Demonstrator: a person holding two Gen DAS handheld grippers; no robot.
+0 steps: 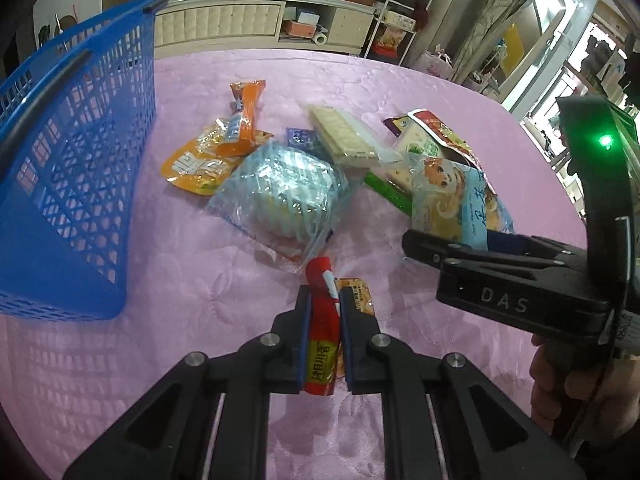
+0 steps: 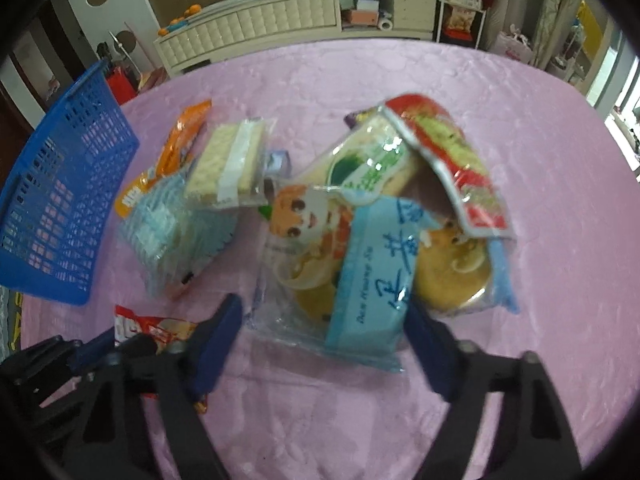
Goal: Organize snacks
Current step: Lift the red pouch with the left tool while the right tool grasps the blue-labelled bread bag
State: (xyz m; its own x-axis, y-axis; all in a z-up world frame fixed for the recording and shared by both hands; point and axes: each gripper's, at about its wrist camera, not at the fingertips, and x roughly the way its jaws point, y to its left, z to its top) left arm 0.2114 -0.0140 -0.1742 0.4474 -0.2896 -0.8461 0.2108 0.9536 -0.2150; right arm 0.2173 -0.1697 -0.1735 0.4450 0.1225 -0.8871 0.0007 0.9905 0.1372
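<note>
**Left tool loaded; basket lies up and to its left**

Clamped between the blue pads of the left hand-held gripper [image 1: 324, 344] is a slim red-and-yellow sausage-type snack stick [image 1: 320, 336], its long axis running straight along the fingers and pointing away from the camera. A small orange-printed sachet [image 1: 360, 300] sits just beside the right pad; whether it is also pinched cannot be told.

The blue plastic mesh basket [image 1: 68, 184] stands at the left side of the pink quilted counter [image 1: 200, 280], its near corner well to the left of the held stick and slightly ahead of it. The left tool is plainly the nearer of the two to the basket. Judgement: delivery calls for a lift and a swing leftward over the rim, which appears higher than the tool's present position.

The right hand-held gripper [image 2: 324, 344] has its jaws spread wide, one on either side of the near edge of a clear packet with a light-blue label and cartoon face holding round cakes [image 2: 360, 264]. The packet lies flat, long axis roughly in line with the fingers; the pads appear not to be pressing it. It rests amid the loose snack pile [image 1: 288, 160] in mid-counter, to the right of the basket.

Risk noted: both tools work close together, so a leftward swing should be clear of the right one.
</note>
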